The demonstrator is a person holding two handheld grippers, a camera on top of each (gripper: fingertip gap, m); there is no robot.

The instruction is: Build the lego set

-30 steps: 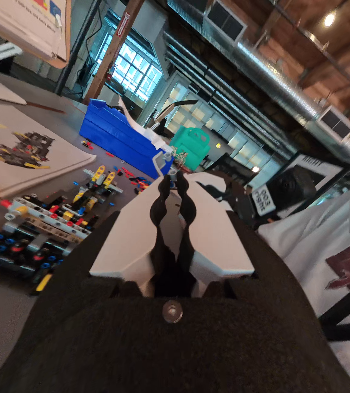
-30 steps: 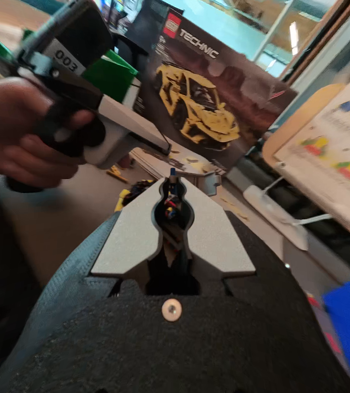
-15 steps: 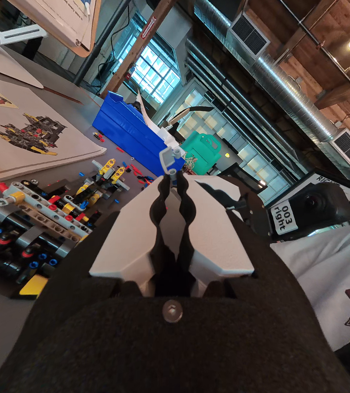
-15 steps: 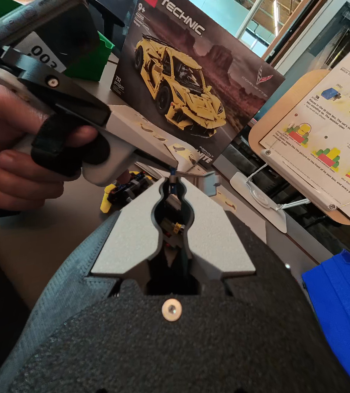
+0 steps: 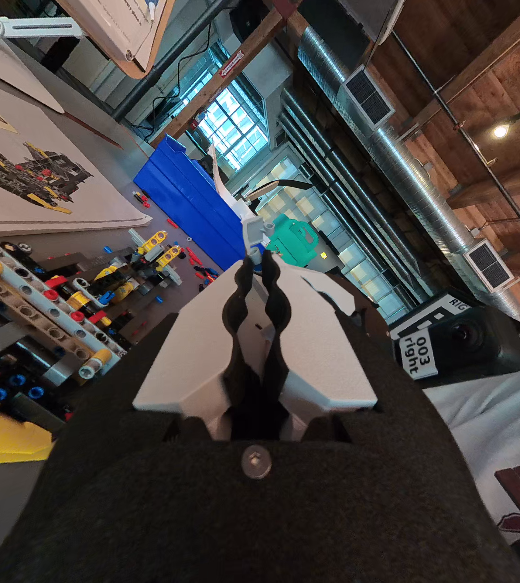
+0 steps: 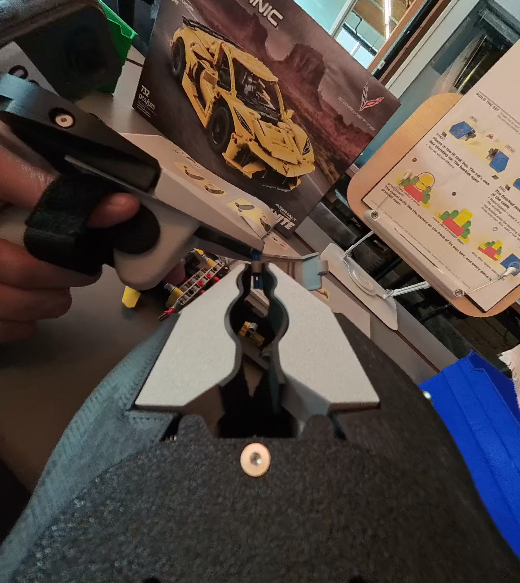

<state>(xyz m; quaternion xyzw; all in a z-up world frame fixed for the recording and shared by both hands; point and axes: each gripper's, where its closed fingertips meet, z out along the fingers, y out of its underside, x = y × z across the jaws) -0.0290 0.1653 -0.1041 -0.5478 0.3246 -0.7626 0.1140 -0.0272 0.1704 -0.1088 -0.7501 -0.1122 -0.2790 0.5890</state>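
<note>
Both claws are raised off the bench (image 6: 63, 362), tip to tip in open air. The left claw (image 5: 257, 257) is pinched on a grey panel piece (image 5: 254, 232) that sticks up past its tips; in the right wrist view the same piece (image 6: 312, 271) shows edge-on, just beside the right claw (image 6: 256, 268). The right claw is clamped on a small blue pin (image 6: 255, 274), whose top touches the left claw's tip.

The half-built model (image 5: 41, 309) lies on the bench toward the left claw's side, cut off by the frame edge, with loose pieces (image 5: 198, 262) scattered between it and the blue bin (image 5: 189, 202) — little bare bench there. Only the right wrist view shows the set's box (image 6: 252, 104) standing at the far edge and the hand (image 6: 9, 239) on the left claw's grip. Through the right claw's gap a few parts show, too small to name.
</note>
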